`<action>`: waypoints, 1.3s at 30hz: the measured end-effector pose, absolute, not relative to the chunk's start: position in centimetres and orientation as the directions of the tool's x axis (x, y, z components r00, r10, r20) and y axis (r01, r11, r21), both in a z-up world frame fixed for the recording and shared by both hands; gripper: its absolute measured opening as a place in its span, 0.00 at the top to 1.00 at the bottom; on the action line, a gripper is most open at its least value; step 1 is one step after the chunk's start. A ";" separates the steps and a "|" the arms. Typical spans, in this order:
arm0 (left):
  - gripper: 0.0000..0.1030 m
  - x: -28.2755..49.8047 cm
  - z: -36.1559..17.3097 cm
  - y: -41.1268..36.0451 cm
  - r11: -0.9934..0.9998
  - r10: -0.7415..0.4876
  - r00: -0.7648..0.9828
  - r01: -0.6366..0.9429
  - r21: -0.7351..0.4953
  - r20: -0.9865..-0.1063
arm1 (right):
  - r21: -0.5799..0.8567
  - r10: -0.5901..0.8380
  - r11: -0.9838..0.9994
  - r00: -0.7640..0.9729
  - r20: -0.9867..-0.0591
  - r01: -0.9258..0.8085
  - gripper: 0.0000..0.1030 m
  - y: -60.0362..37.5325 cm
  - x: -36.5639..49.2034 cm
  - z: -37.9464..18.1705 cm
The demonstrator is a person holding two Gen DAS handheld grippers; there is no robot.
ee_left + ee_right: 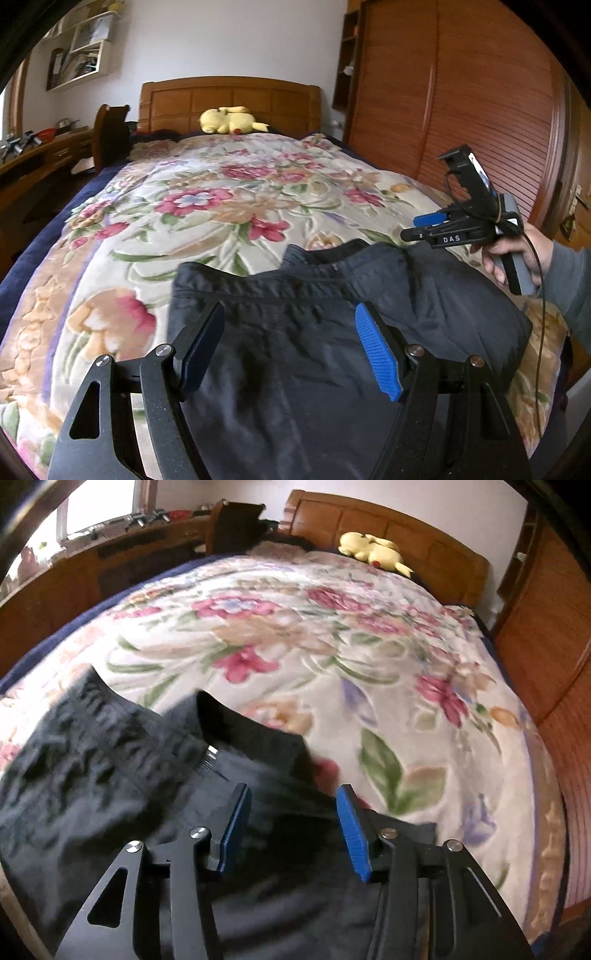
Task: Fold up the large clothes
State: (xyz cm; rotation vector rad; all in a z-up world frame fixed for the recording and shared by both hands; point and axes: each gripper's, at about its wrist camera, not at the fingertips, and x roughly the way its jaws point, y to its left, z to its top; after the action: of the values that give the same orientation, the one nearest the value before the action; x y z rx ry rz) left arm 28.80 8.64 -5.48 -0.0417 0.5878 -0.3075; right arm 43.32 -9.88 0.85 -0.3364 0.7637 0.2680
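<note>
A pair of dark navy trousers lies folded on the floral bedspread, waistband toward the headboard. My left gripper is open and empty, hovering just above the trousers. In the right wrist view the trousers lie with a metal button showing at the waist. My right gripper is open and empty above their right part. It also shows in the left wrist view, held by a hand over the trousers' far right corner.
A yellow plush toy lies at the wooden headboard. A wooden wardrobe stands right of the bed, a desk and dark chair on the left. The floral bedspread stretches beyond the trousers.
</note>
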 end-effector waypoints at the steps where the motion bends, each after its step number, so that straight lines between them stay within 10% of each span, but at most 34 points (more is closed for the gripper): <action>1: 0.28 28.8 -5.5 8.5 0.951 -0.304 0.786 0.280 -0.127 -0.538 | -0.204 0.106 0.914 0.691 -0.715 -0.351 0.50 -10.0 43.4 0.6; 12: 0.28 29.4 -6.9 6.2 0.936 -0.341 0.738 0.327 -0.134 -0.583 | -0.217 0.083 0.874 0.574 -0.815 -0.435 0.48 -6.6 46.0 -3.5; 24: 0.28 29.0 -7.4 5.5 0.928 -0.354 0.717 0.351 -0.127 -0.601 | -0.286 0.050 0.887 0.691 -0.721 -0.362 0.92 -4.9 47.8 -3.4; 27: 0.28 28.7 -7.3 5.1 0.925 -0.357 0.714 0.362 -0.120 -0.602 | -0.280 0.043 0.897 0.697 -0.715 -0.342 0.87 -5.0 47.9 -3.0; 32: 0.28 28.6 -7.5 4.8 0.922 -0.361 0.706 0.369 -0.119 -0.609 | -0.203 0.092 0.933 0.742 -0.664 -0.297 0.49 -7.7 45.6 0.1; 39: 0.28 28.5 -7.7 4.5 0.920 -0.361 0.698 0.375 -0.114 -0.619 | -0.211 -0.038 0.966 0.722 -0.691 -0.151 0.47 -15.7 44.5 -0.1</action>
State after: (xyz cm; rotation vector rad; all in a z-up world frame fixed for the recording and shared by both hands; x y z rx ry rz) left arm 28.51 4.53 -7.74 0.0216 0.6851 -0.4104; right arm 44.51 -15.67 -0.09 -0.2612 0.7642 0.0636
